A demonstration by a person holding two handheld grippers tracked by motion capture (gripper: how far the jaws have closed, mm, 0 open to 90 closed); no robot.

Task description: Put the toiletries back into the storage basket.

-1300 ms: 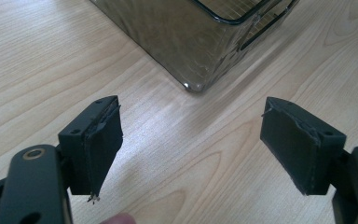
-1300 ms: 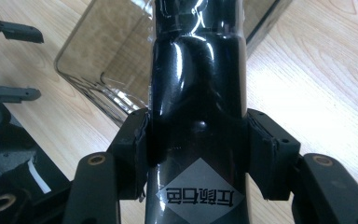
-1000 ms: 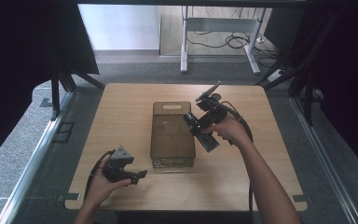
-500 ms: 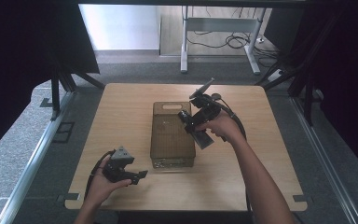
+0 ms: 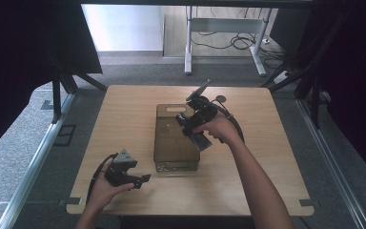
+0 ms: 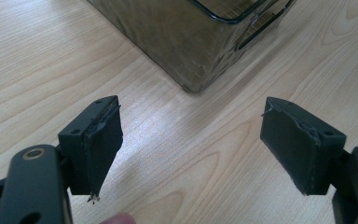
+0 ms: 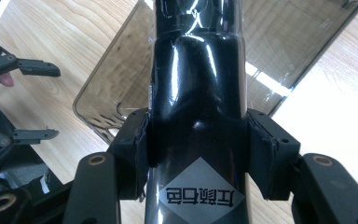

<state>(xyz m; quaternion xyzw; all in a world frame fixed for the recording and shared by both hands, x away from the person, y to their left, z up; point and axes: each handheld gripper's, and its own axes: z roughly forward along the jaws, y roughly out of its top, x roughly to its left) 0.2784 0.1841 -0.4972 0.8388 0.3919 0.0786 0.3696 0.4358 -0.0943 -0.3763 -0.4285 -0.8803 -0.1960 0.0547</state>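
Note:
My right gripper point(image 5: 194, 125) is shut on a glossy black bottle point(image 7: 196, 70) with a silver diamond label; both pads press on its sides. It holds the bottle tilted over the right side of a smoky transparent bin point(image 5: 176, 162) in the middle of the table. The bin point(image 7: 121, 84) lies below and behind the bottle. My left gripper point(image 5: 140, 180) rests in a hand near the table's front left, jaws open with nothing between them point(image 6: 191, 140). It points at the bin's near corner point(image 6: 191, 46). It also shows at the left edge of the right gripper view point(image 7: 32, 100).
The wooden table point(image 5: 267, 157) has bare room to the right of the bin and along the front edge. Dark curtains stand at both sides. A desk frame and cables point(image 5: 228, 38) lie on the floor beyond the far edge.
My right hand has carried the bottle leftward, from beside the bin's right wall to over the bin. The left gripper has stayed in place.

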